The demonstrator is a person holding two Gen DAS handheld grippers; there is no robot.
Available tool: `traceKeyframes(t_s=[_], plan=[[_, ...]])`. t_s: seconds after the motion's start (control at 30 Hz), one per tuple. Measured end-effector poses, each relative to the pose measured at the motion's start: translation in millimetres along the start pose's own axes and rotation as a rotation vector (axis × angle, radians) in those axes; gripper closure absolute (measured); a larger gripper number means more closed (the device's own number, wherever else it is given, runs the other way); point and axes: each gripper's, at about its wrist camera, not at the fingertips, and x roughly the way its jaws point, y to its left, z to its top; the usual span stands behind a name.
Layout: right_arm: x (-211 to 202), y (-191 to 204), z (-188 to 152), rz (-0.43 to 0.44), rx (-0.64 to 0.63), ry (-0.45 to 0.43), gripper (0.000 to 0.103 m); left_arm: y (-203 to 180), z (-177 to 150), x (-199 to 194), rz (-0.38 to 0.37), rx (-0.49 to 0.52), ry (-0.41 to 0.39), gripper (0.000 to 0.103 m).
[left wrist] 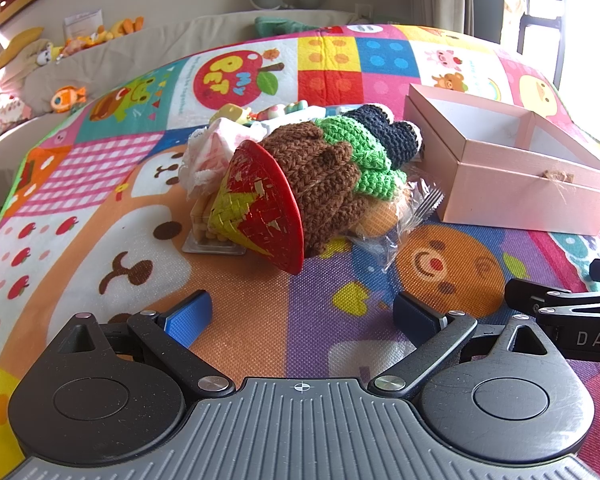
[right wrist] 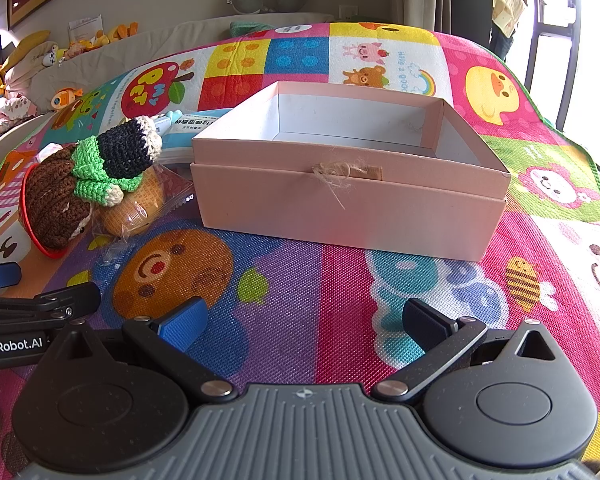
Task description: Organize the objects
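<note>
A pile of small objects lies on the colourful play mat: a red and yellow woven cone hat [left wrist: 260,208], brown, green and dark crocheted pieces [left wrist: 340,160] [right wrist: 100,168], a wrapped orange pastry [left wrist: 384,212] [right wrist: 140,204], and a white cloth [left wrist: 212,152]. An open, empty pink box [left wrist: 512,168] [right wrist: 352,196] stands to the right of the pile. My left gripper [left wrist: 300,320] is open and empty, a short way in front of the pile. My right gripper [right wrist: 304,324] is open and empty, in front of the box.
Small toys and a white packet [left wrist: 284,114] lie behind the pile, and a blue-white leaflet [right wrist: 188,128] lies beside the box. Plush toys [left wrist: 68,98] line the sofa at far left. The mat edge drops off at right [right wrist: 596,168].
</note>
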Motion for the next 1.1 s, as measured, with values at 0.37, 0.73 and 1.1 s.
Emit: traceKeyframes(t_s=[0.37, 0.73, 1.1], plan=[[0, 0, -1, 0.001, 0.001, 0.001, 0.0, 1, 0, 1, -0.003, 0.013, 0.0, 0.002], [-1, -4, -1, 0.034, -0.014, 0.014, 0.0, 1, 0, 1, -0.009, 0.019, 0.001, 0.002], [-8, -4, -4, 0.041, -0.035, 0.071, 0.0, 10, 0, -5, -0.07, 0.017, -0.018, 0.004]])
